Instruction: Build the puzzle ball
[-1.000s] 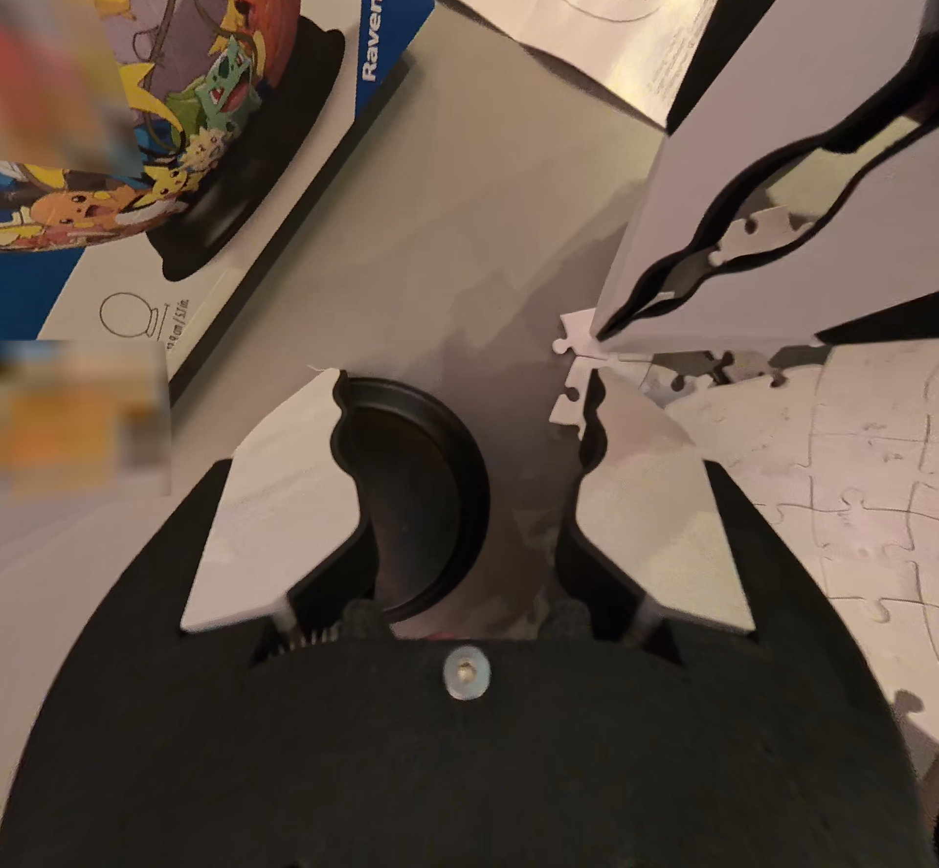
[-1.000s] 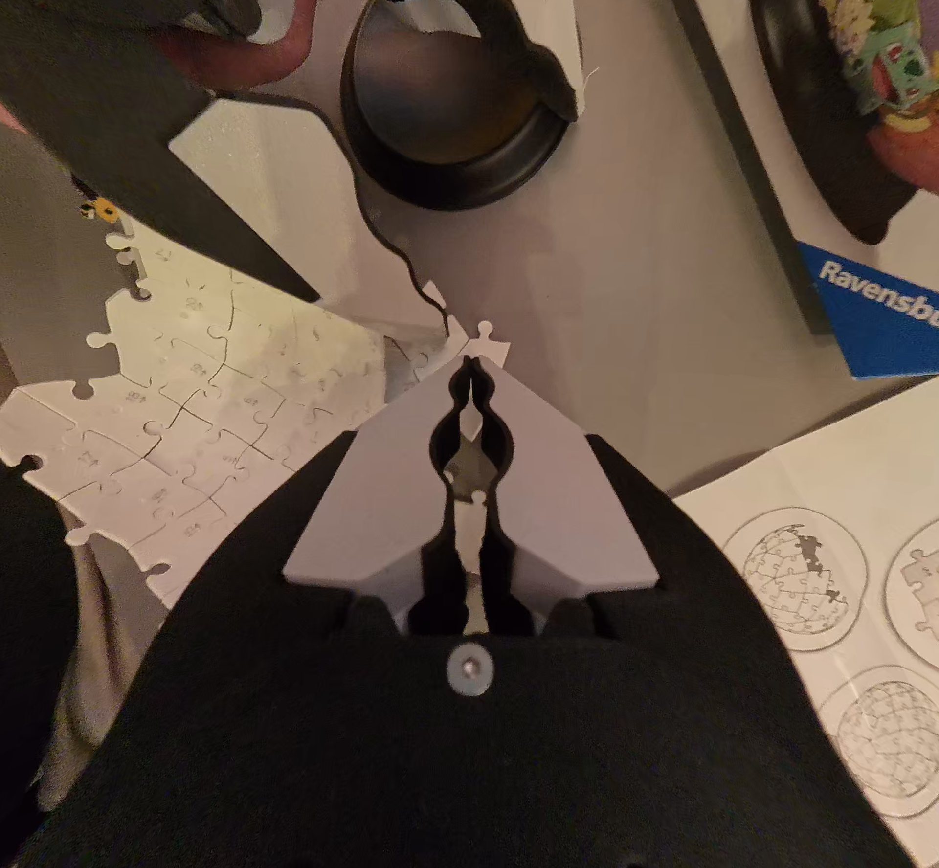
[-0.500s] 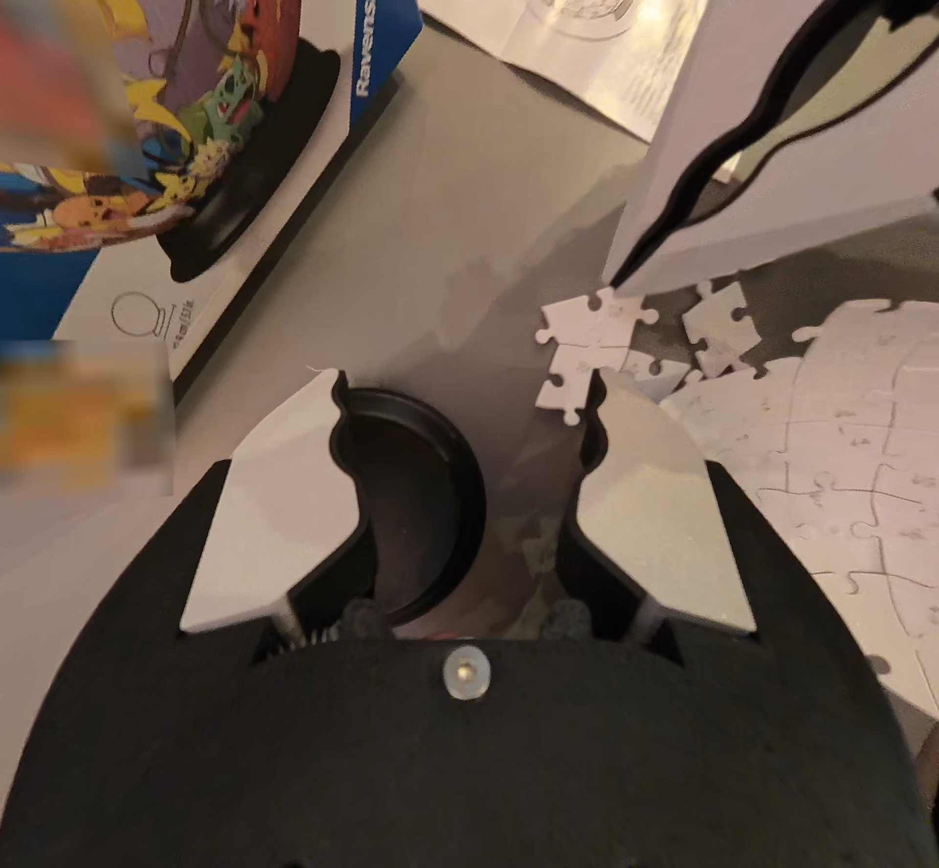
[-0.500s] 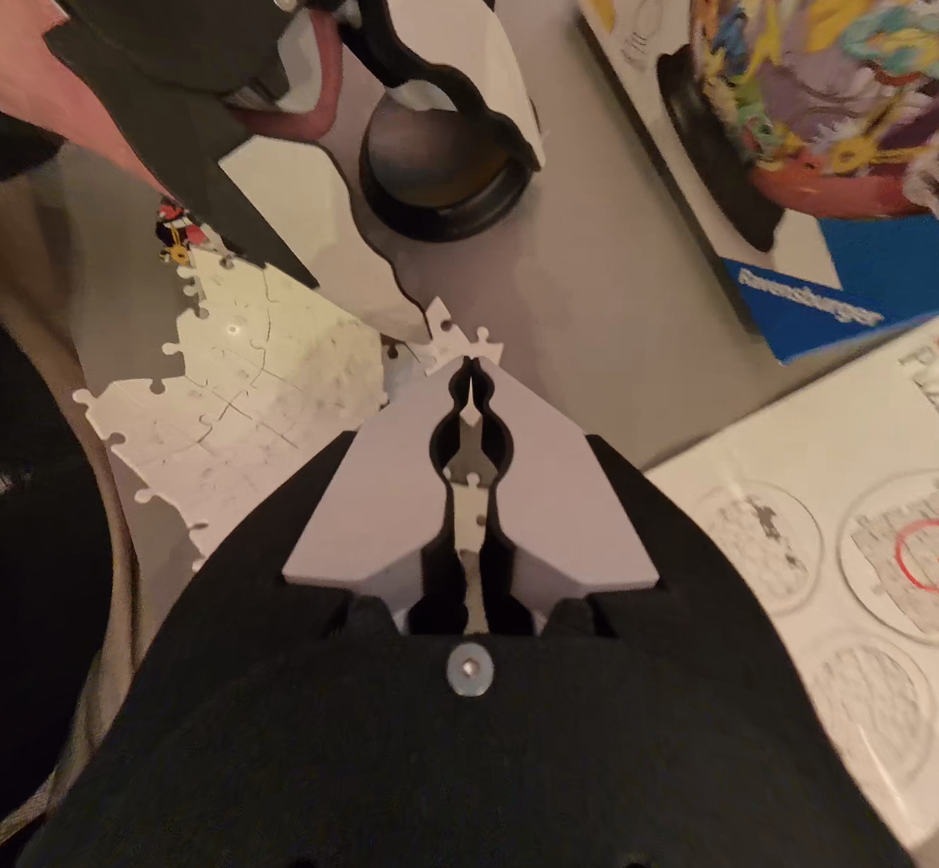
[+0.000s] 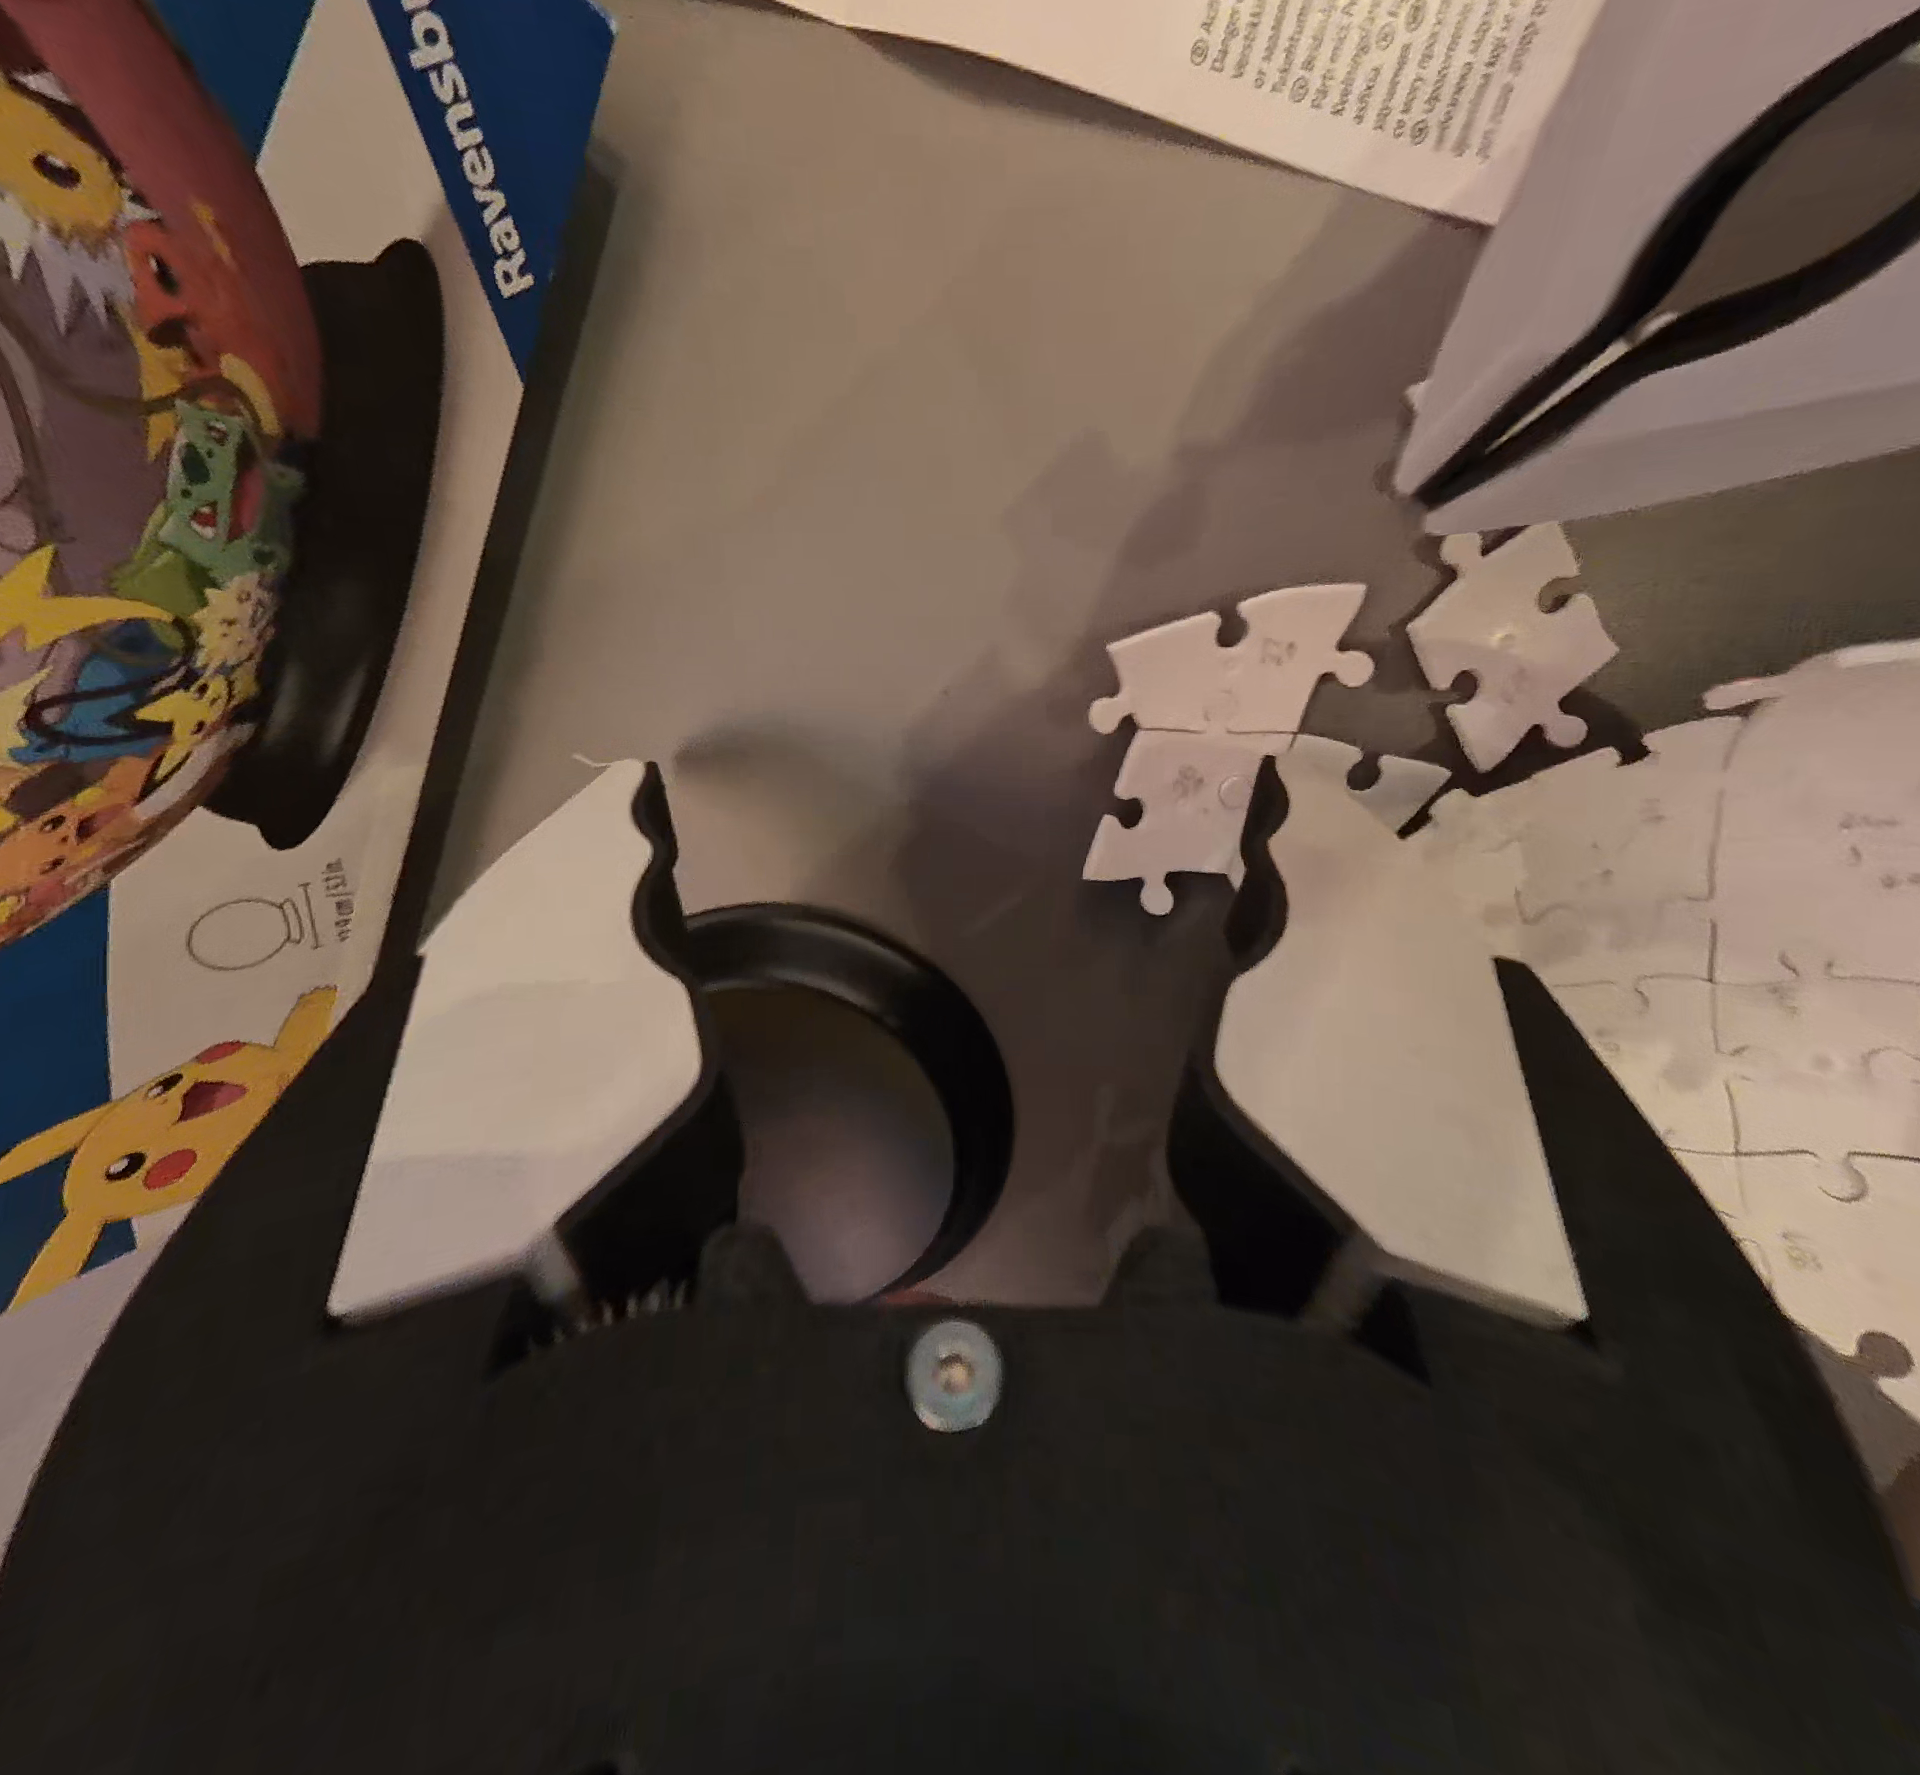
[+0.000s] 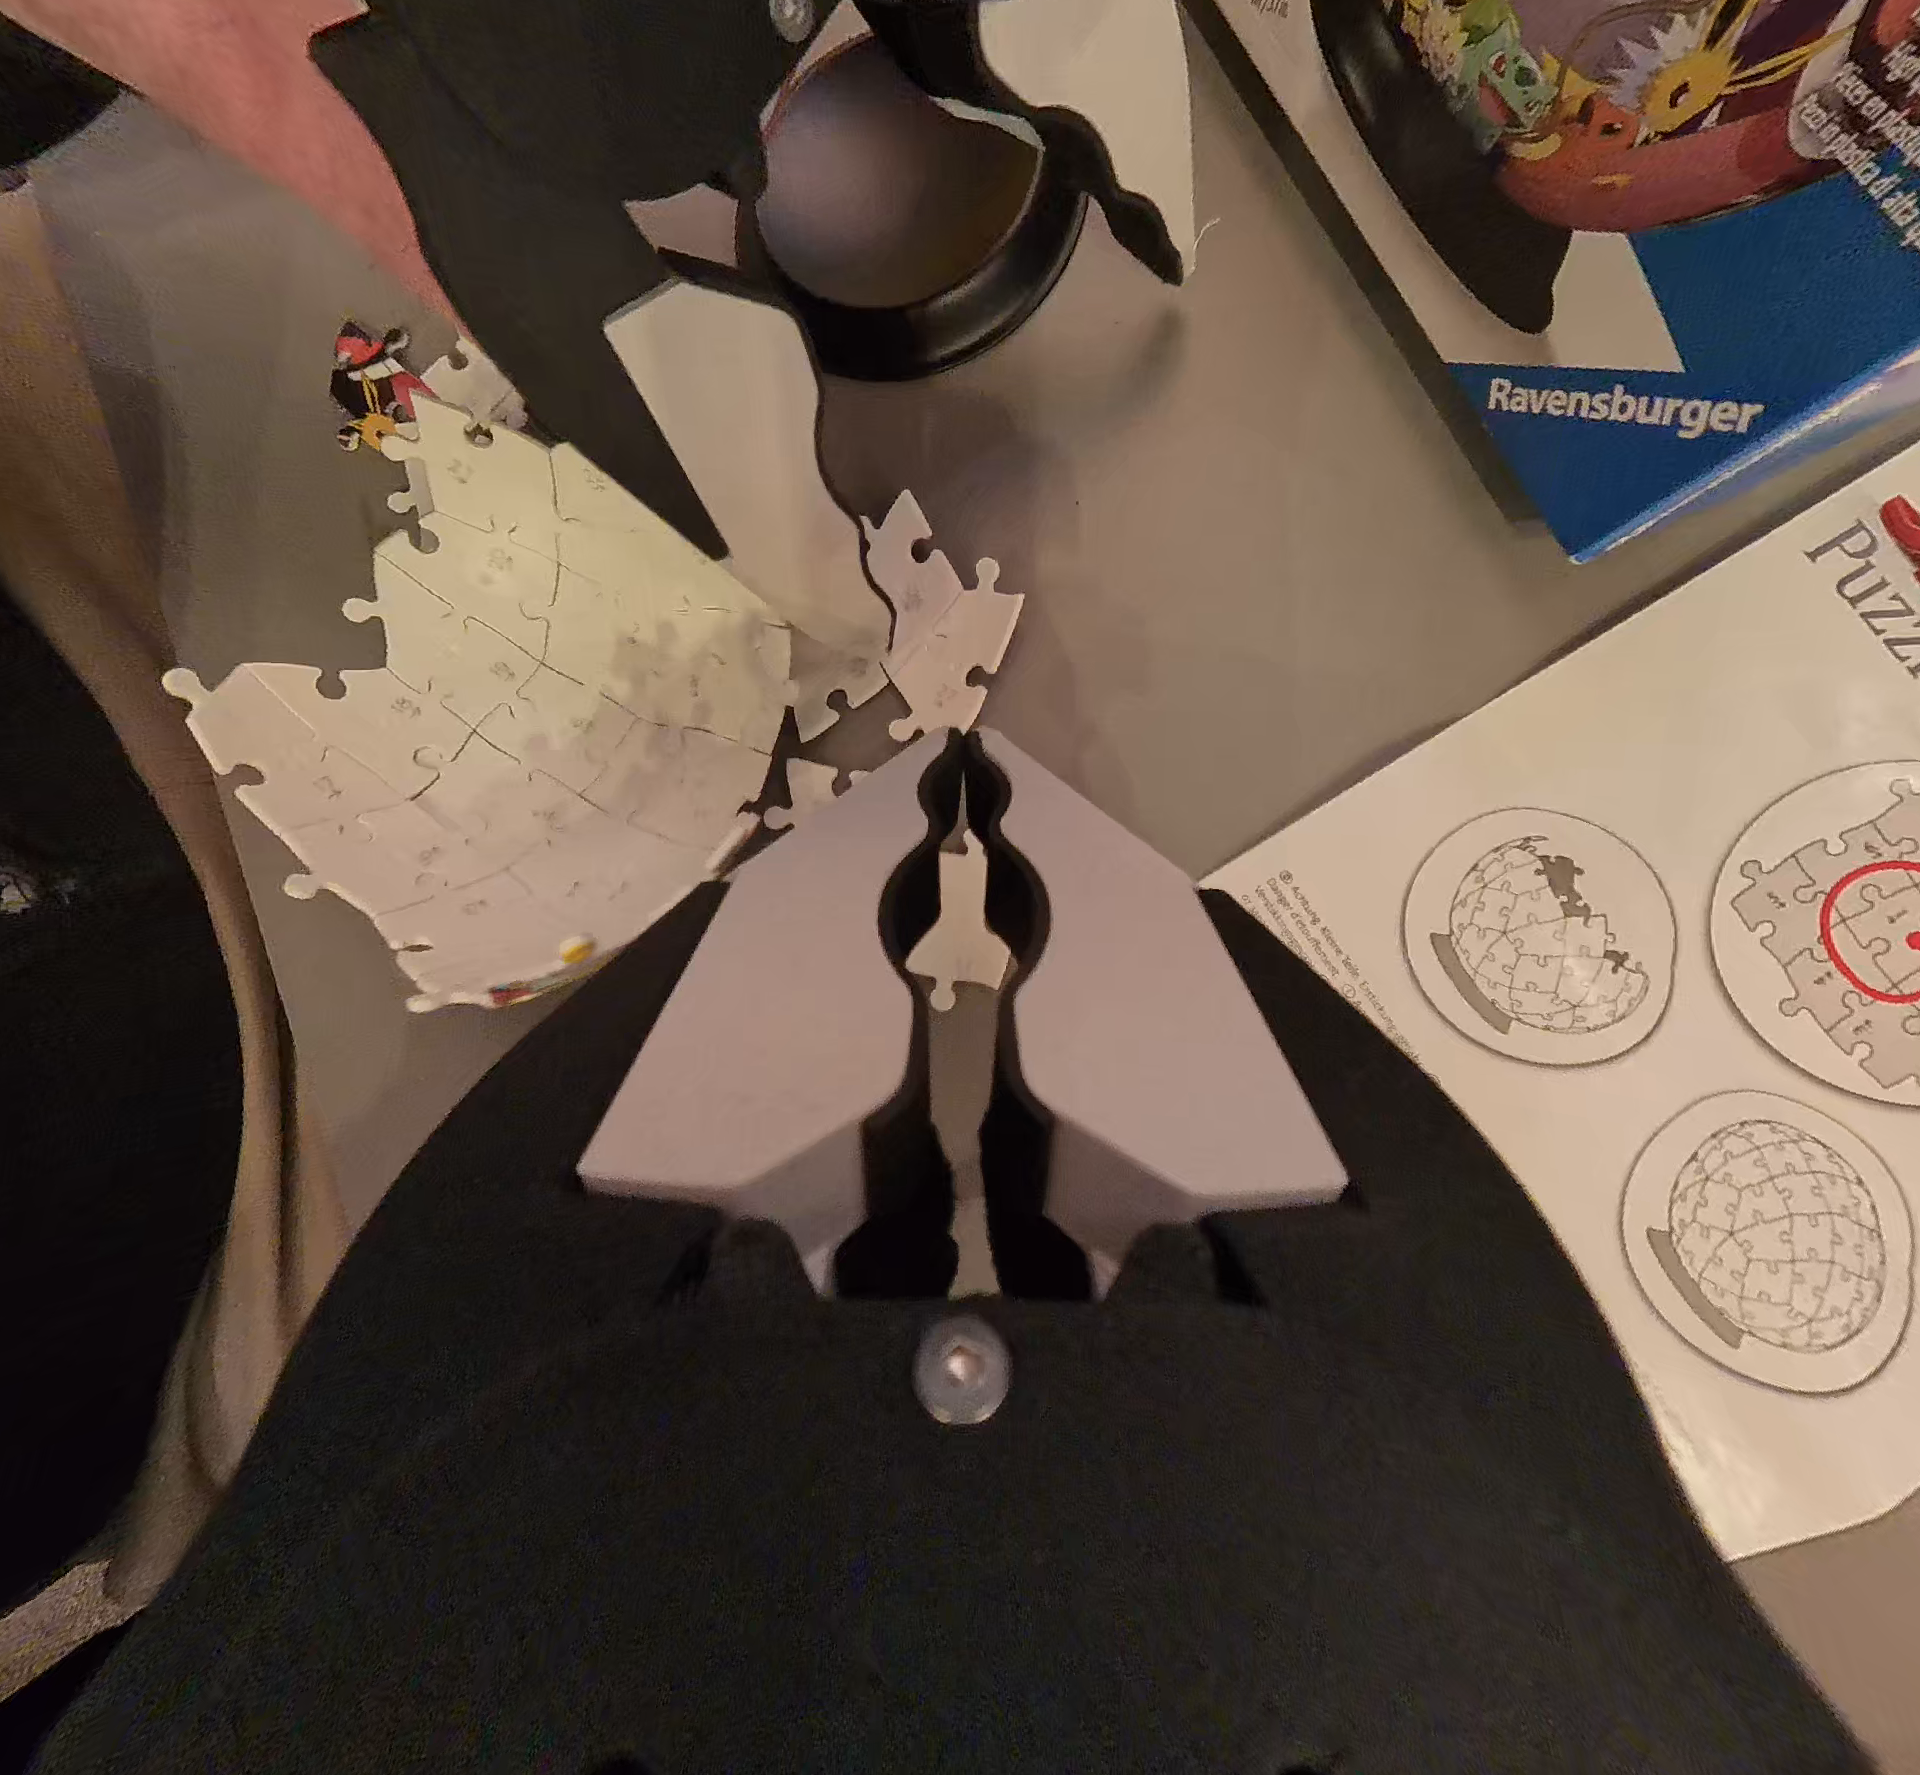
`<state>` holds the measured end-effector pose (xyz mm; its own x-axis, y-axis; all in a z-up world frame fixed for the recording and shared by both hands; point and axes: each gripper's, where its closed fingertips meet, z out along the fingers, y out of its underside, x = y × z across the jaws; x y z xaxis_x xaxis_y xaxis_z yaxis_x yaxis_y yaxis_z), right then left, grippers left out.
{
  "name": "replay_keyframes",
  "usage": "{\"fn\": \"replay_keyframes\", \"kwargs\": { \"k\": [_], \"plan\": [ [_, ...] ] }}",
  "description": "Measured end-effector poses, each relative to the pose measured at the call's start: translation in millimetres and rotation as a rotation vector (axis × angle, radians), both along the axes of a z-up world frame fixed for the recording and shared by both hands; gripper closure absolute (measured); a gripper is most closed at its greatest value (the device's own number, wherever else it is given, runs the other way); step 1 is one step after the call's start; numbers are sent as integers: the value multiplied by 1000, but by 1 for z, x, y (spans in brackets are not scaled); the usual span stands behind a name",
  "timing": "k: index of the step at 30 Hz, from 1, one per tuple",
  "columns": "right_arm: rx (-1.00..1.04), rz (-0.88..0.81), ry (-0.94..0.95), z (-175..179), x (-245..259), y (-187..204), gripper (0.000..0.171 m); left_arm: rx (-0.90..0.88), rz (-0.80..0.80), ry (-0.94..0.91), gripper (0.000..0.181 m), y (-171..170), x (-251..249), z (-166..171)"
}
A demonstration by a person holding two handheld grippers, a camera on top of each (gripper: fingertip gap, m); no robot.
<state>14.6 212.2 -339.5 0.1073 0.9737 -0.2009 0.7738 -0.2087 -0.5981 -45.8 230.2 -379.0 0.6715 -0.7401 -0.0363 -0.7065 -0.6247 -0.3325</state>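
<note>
My left gripper (image 5: 956, 780) is open and empty, low over the black ring stand (image 5: 883, 956), which lies between its fingers. Two joined white puzzle pieces (image 5: 1216, 686) lie by its right fingertip, with a loose piece (image 5: 1507, 645) beside them. The curved assembled section (image 5: 1766, 946) lies to the right, white side up. My right gripper (image 6: 961, 738) is shut on a white puzzle piece (image 6: 958, 936), held above the edge of the assembled section (image 6: 520, 738) and the joined pieces (image 6: 945, 624). The right gripper also shows in the left wrist view (image 5: 1423, 478).
The puzzle box (image 5: 312, 375) with the colourful ball picture lies at the left in the left wrist view, and it also shows in the right wrist view (image 6: 1621, 271). A white instruction sheet (image 6: 1558, 998) lies beside my right gripper. A person's hand (image 6: 208, 84) holds the left gripper.
My right gripper has lifted up and back from the loose pieces, still shut on its piece, uncovering them. My left gripper has stayed open over the stand.
</note>
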Motion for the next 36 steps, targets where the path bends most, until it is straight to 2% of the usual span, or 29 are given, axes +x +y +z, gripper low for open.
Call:
{"fn": "replay_keyframes", "kwargs": {
  "k": [1, 6, 13, 16, 25, 32, 34, 36],
  "plan": [
    [3, -2, 0, 0, 1, 0, 171, -5, 10, 8, 74, 1, -2, -1],
    [10, -9, 10, 1, 5, 2, 171, 12, -19, 14, 77, 2, 0, 1],
    [-1, -22, 16, 4, 15, -1, 171, 62, 46, -14, 84, 8, -5, 3],
    [-11, -23, -21, -3, 26, -3, 171, 48, 81, -57, 81, 7, -8, 1],
    [30, 15, -172, -33, 47, -14, 140, 83, 81, -72, 82, 9, -15, 13],
    [136, -10, -182, -35, 45, -14, 134, 61, 53, -81, 74, -1, -8, 7],
    [145, -33, -166, -30, 44, -14, 120, 72, 42, -71, 72, -4, -7, 7],
    [147, -23, -130, -24, 41, -21, 120, 75, 46, -91, 71, -7, -4, 9]
  ]
}}
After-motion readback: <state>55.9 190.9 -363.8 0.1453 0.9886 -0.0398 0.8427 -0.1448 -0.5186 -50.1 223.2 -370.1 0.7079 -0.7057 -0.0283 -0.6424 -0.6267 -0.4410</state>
